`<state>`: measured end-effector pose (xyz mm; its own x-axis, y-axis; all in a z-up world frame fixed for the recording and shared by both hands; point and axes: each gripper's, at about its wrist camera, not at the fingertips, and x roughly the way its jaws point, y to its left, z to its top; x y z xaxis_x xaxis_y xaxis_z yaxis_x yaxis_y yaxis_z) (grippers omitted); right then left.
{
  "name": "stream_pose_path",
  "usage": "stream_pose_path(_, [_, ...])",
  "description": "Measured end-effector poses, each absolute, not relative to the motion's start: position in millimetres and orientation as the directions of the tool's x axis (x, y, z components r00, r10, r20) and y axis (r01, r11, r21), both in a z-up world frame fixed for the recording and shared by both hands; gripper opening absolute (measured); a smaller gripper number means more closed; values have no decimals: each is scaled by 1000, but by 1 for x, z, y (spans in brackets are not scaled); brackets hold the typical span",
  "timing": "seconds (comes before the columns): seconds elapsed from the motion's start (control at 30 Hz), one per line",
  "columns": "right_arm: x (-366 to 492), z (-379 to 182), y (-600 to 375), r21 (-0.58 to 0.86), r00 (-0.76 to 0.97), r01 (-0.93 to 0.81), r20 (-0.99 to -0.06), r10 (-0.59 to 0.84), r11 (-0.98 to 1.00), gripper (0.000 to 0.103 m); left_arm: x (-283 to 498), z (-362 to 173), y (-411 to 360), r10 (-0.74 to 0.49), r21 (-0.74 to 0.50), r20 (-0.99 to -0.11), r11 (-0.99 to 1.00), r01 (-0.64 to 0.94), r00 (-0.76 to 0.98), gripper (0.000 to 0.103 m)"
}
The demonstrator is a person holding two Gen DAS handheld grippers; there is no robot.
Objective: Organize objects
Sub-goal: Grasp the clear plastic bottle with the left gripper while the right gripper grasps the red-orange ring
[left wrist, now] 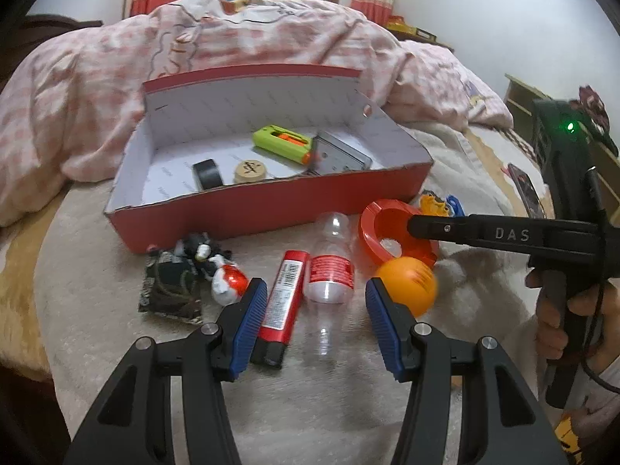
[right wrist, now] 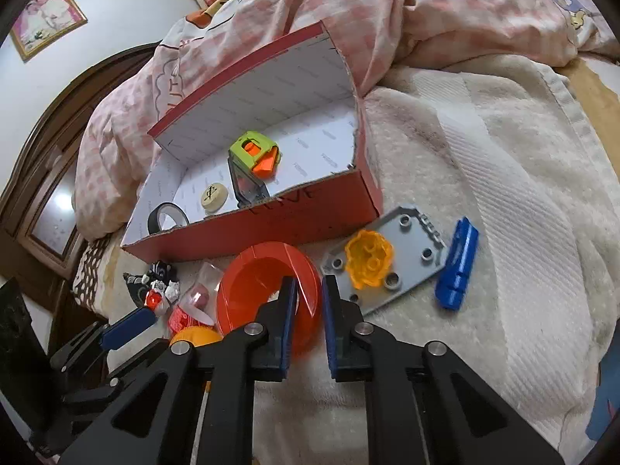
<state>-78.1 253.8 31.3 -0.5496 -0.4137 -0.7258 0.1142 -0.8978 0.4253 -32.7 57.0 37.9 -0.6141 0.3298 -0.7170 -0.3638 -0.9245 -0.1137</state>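
My right gripper (right wrist: 308,285) is shut on the thin rim of a translucent orange funnel-shaped dish (right wrist: 252,294) that lies on the blanket in front of the red box (right wrist: 271,228). The left wrist view shows the same grip from the side, with the right gripper (left wrist: 412,226) on the dish (left wrist: 378,232). My left gripper (left wrist: 316,285) is open, hanging just above a clear plastic bottle (left wrist: 329,267) with a red label. A red tube (left wrist: 285,294) lies beside its left finger and an orange ball (left wrist: 407,283) beside its right finger.
The box holds a green toy (left wrist: 281,141), a black tape roll (left wrist: 208,173), a wooden disc (left wrist: 250,170) and a grey tin (left wrist: 341,153). A toy figure (left wrist: 217,267) and camouflage pouch (left wrist: 170,286) lie left. A grey plate (right wrist: 410,240), yellow piece (right wrist: 368,259) and blue piece (right wrist: 457,263) lie right. A pink quilt (left wrist: 271,35) is piled behind.
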Motion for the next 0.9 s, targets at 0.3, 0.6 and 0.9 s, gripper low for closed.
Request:
stream_pose_path(0.3, [-57,39,262,347,-549,115,-759,-350,-931,14,-36,28,70,334,-82,-741,-906,-415,-583,32])
stream_pose_path(0.6, [-61,26,259,352,-537,122,-763,-360,-928,18,-55,19,87,326,-71,-771,-898,-435,-547,31])
stream_pose_path(0.9, [-59,23,250,312,-559,162,-752,-348,-936,25,-63,14,97,307,-42,-776,-897,-441,-551,33])
